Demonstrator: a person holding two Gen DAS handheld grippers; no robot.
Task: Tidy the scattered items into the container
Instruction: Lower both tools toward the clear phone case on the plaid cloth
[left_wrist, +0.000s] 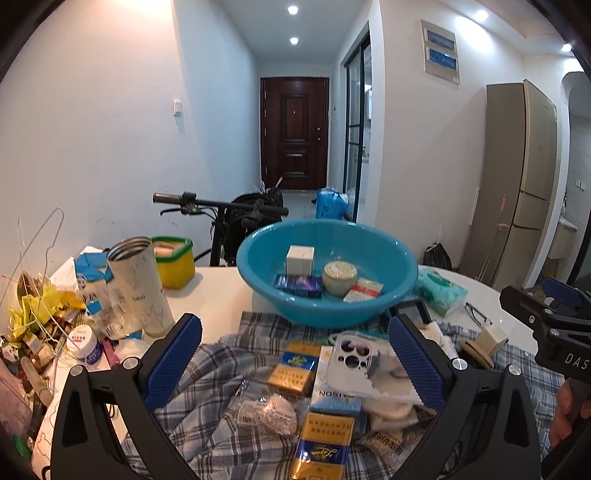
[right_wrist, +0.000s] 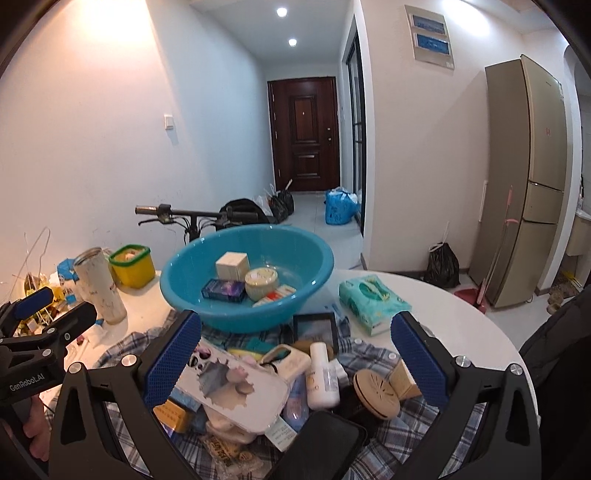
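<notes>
Basin (left_wrist: 255, 254), teal, sits on the white table (left_wrist: 218, 288) at 12 o'clock from both grippers, its near wall resting over the far edge of the plaid cloth (left_wrist: 207, 391). Inside it lie a white box (left_wrist: 300, 259), a dark blue pack (left_wrist: 298, 285), a round jar (left_wrist: 340, 277) and a red-and-white pack (left_wrist: 364, 290), all toward the middle with bare floor around the rim. Open tabletop shows at 10 o'clock of the basin, before the yellow tub (left_wrist: 174, 261) and the steel tumbler (left_wrist: 138, 288); a tissue pack (right_wrist: 373, 295) lies just beside the basin at 3 o'clock, with bare table beyond it out to the curved edge. At 6 o'clock the cloth is crowded: gold packs (left_wrist: 293, 369), a clear phone case (left_wrist: 356, 356), a painted phone case (right_wrist: 229, 384), a white bottle (right_wrist: 322, 373), a round slotted disc (right_wrist: 376, 393) and a black phone (right_wrist: 325, 443), many touching or overlapping. The left gripper (left_wrist: 295, 358) hangs above the gold packs, jaws wide apart and holding nothing. The right gripper (right_wrist: 295, 354) hangs above the cases and bottle, jaws equally wide and likewise holding nothing. A cluttered heap fills the table's edge at 9 o'clock.
</notes>
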